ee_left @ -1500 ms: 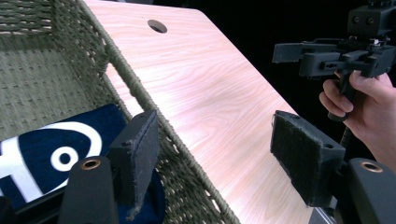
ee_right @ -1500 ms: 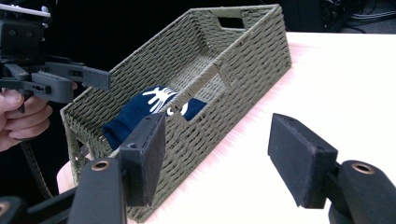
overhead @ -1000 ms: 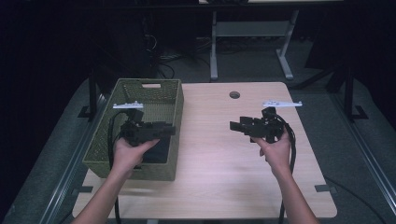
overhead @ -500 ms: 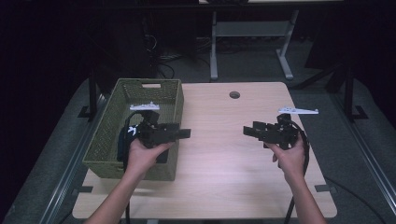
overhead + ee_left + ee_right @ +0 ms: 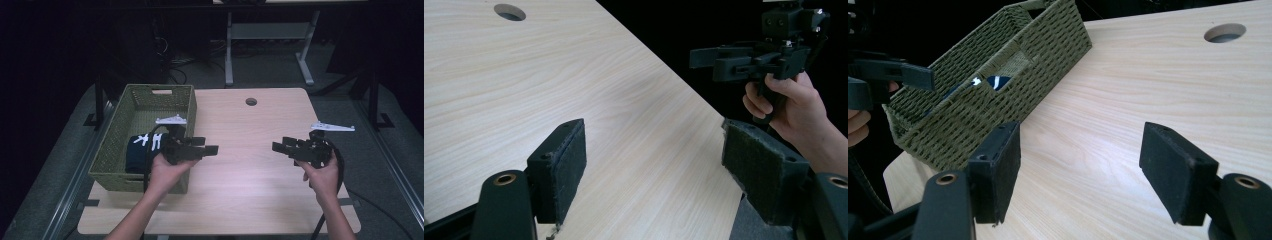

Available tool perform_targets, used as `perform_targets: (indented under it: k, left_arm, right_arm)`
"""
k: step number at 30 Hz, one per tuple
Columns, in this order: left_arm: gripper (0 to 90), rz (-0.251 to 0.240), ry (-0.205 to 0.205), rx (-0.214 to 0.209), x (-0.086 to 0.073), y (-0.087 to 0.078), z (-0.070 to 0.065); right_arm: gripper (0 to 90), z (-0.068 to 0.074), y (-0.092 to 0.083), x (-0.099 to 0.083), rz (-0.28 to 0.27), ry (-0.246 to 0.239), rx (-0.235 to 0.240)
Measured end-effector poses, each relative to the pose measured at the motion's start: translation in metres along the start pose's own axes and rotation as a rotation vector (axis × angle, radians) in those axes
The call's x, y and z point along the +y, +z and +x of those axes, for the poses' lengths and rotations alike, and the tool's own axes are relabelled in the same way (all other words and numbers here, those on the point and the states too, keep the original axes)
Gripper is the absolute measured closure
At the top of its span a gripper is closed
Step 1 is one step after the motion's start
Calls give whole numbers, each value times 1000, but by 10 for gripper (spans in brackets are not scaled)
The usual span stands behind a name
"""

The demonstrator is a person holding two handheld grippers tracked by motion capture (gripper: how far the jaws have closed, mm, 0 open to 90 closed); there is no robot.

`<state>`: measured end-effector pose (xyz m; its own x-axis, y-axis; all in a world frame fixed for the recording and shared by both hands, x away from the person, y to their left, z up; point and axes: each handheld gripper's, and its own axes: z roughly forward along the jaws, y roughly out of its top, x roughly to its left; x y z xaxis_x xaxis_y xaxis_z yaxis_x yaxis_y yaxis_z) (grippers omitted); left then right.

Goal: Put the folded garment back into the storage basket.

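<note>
- The dark cloth [image 5: 141, 151], navy with white markings, lies folded inside the green woven basket [image 5: 150, 97] at the left of the tabletop [image 5: 250, 150]; judging by that, the putting-away looks done.
- The left gripper [image 5: 210, 149] hovers by the basket's right wall, jaws apart and empty, pointing across the bare wood.
- The right gripper [image 5: 278, 146] is held well apart on the other side, jaws likewise spread, holding nothing.
- Nothing else lies on the tabletop, so little seems left beyond resting the grippers.
- Through the basket's handle slot, a sliver of the cloth shows in the right gripper view.
</note>
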<state>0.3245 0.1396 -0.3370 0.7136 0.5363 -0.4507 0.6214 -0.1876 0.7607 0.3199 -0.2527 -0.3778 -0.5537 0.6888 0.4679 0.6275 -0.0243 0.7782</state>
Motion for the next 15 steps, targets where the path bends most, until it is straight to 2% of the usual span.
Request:
perform_targets:
  k: [9,12,15]
  left_arm:
    - [257,24,13,-31,-10,16,-11]
    - [257,26,25,-31,-14,20,-16]
    - [257,20,31,-51,-21,22,-22]
  right_arm:
    - [327,-10,-10,-13,7,15,-19]
    - [327,-14,-15,-18,5,19,-30]
    - [328,-18,-20,-22,1,23,-48]
